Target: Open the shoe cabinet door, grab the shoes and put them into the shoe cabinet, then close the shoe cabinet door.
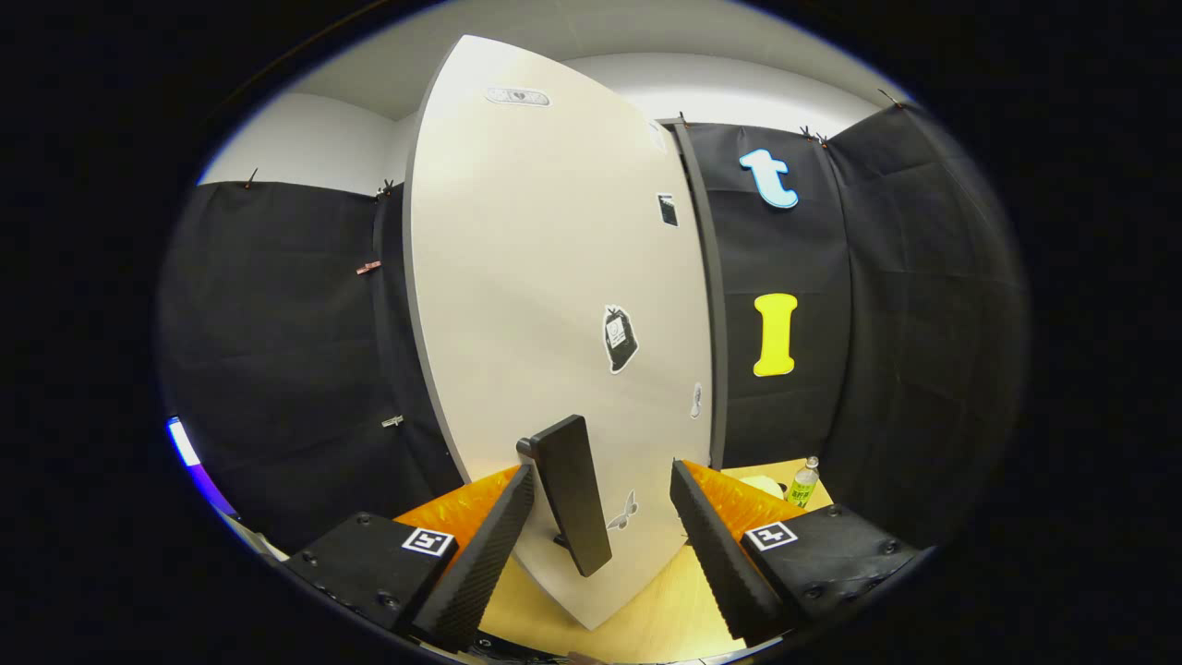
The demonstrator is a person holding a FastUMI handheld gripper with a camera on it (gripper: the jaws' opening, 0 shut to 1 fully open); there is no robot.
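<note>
Two spread gripper fingers flanking dark door handle, stickered cabinet door, no legible writing.

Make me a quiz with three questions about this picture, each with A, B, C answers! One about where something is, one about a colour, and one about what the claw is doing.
1. Where is the door's handle?
A. Between the claw's fingers
B. Far beyond the bottle
C. Lying on the floor

2. What colour is the handle?
A. Red
B. Black
C. White

3. How is the claw?
A. Shut on the bottle
B. Shut on the handle
C. Open, fingers apart on either side of the handle

Answers:
1 A: the handle stands on the door in the gap between the fingers of the claw.
2 B: the handle is dark black against the pale door.
3 C: both fingers sit clear of the handle, and the bottle stands beyond them by the wall.
</note>
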